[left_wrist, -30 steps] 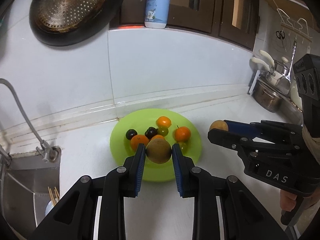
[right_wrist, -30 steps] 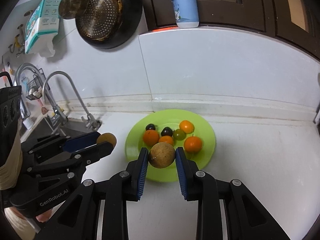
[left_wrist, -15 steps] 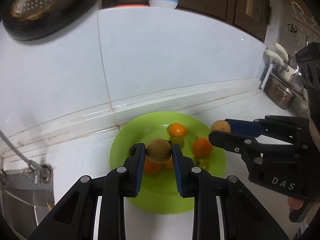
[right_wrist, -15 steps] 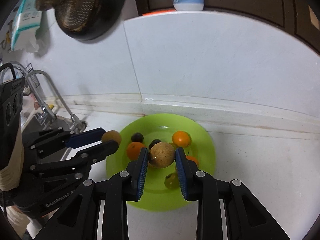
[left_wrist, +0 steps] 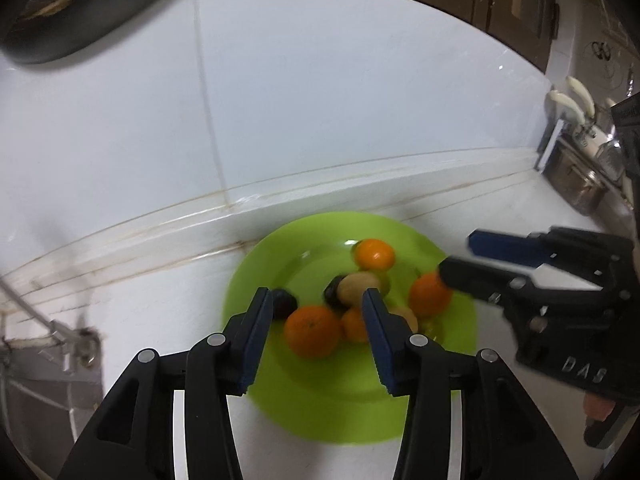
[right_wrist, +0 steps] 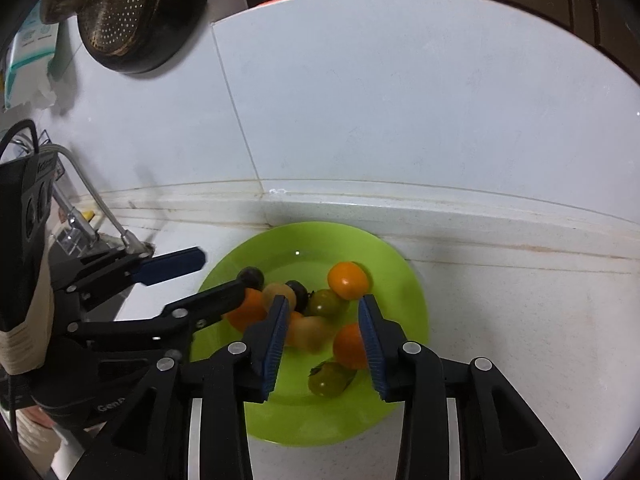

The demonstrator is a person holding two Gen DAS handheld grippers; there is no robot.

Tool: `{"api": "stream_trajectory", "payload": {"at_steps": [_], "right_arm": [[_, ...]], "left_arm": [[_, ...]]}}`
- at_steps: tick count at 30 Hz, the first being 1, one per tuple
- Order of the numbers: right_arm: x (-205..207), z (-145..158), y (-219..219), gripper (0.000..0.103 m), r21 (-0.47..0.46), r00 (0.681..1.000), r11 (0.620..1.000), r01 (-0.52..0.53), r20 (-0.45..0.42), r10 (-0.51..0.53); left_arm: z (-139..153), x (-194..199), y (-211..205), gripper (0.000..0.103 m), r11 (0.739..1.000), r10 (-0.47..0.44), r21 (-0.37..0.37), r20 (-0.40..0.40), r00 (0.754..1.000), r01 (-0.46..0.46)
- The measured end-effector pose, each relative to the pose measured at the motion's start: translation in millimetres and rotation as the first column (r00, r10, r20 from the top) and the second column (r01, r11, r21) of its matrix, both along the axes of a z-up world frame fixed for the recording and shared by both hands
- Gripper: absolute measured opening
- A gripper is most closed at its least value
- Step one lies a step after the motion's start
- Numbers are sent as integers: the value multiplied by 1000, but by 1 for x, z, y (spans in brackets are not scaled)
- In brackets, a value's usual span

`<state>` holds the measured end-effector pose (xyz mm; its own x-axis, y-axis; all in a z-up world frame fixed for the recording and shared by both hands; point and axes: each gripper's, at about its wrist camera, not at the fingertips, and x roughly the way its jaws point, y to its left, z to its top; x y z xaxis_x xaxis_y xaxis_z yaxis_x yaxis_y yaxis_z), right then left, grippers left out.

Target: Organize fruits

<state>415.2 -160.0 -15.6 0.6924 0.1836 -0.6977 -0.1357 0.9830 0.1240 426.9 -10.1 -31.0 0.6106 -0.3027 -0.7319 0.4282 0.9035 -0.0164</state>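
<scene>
Fruit stock, at the point of release: round lime-green plastic plate [left_wrist: 340, 420] lying on the white speckled stone surface [right_wrist: 520, 320], close against the tiled back wall. Contents, left wrist view: large orange citrus [left_wrist: 313, 332] at 7 o'clock of the heap; second orange citrus [left_wrist: 428, 295] at 3 o'clock; smaller orange tomato-like fruit [left_wrist: 374, 255] at 12 o'clock; two dark plum-coloured fruits, one [left_wrist: 285, 304] at 9 o'clock; tan-brown round fruit [left_wrist: 359, 287] near the centre, blurred. Right wrist view adds two olive-green tomatoes, one [right_wrist: 326, 303] mid-heap and one [right_wrist: 329, 378] at 6 o'clock, and a second tan-brown fruit [right_wrist: 308, 330], smeared as if rolling. Progress, as a judgement: both tan fruits appear delivered to the plate, so this deposit looks done; no loose fruit shows on the surface, though little of it is in view, so whether more remains cannot be told. Left tool [left_wrist: 316, 328]: black frame, blue pads, jaws just opened to a moderate gap, nothing clamped, the heap visible between them. Right tool [right_wrist: 323, 334]: same make, jaws just opened to a narrower gap, likewise empty. Pose: both tools pitched steeply downward over the near half of the plate, converging from 8 and 4 o'clock, tips near one another above the fruit but apart; a fingertip shows under the right tool's handle.
</scene>
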Motion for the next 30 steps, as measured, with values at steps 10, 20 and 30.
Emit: {"api": "stream_trajectory", "payload": {"at_steps": [10, 20, 30], "right_arm": [[-47, 18, 4, 43, -30, 996, 997, 67, 64, -65], [-113, 41, 11, 43, -12, 981, 992, 124, 154, -121], [-179, 59, 11, 47, 6, 970, 993, 119, 212, -117]], "left_arm": [[26, -56, 21, 54, 998, 50, 26, 71, 996, -52], [53, -113, 32, 60, 997, 74, -1, 144, 987, -75], [79, -182, 36, 69, 987, 161, -45, 220, 962, -155]]}}
